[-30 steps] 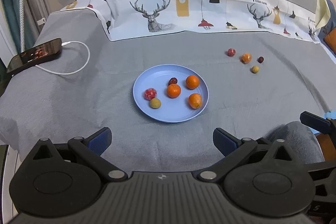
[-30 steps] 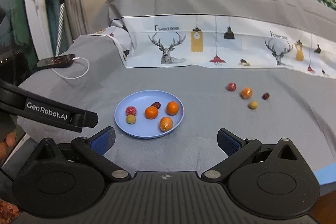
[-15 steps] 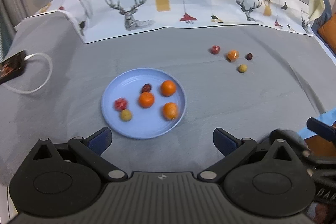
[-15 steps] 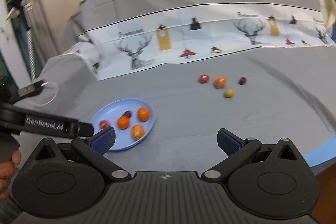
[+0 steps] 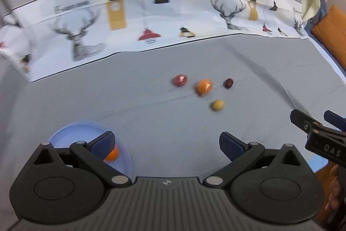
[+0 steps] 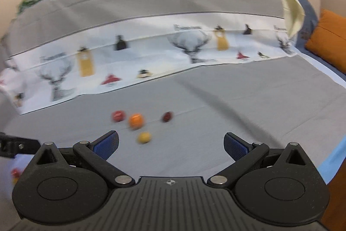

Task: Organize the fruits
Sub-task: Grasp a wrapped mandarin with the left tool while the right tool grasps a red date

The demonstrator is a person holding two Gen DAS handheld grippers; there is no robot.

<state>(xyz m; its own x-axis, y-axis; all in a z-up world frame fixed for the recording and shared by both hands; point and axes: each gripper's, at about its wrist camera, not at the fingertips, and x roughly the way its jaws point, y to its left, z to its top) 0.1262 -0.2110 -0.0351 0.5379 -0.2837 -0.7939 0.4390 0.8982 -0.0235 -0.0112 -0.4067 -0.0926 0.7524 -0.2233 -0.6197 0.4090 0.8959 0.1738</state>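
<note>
Both views are pretty blurred. The left tool (image 5: 166,142) is seen spread wide with nothing between its fingers, and the same goes for the right tool (image 6: 170,143). Just behind the left tool's left finger, a blue plate (image 5: 71,133) is partly hidden, with one orange fruit (image 5: 112,154) visible on it. Farther out on the grey bed sheet (image 5: 108,90), four loose fruits are clustered: a yellow one (image 5: 217,105) nearest, then an orange one (image 5: 203,86), a red one (image 5: 180,80) and a dark red one (image 5: 228,83). A deer-print cloth (image 5: 151,14) is draped behind
</note>
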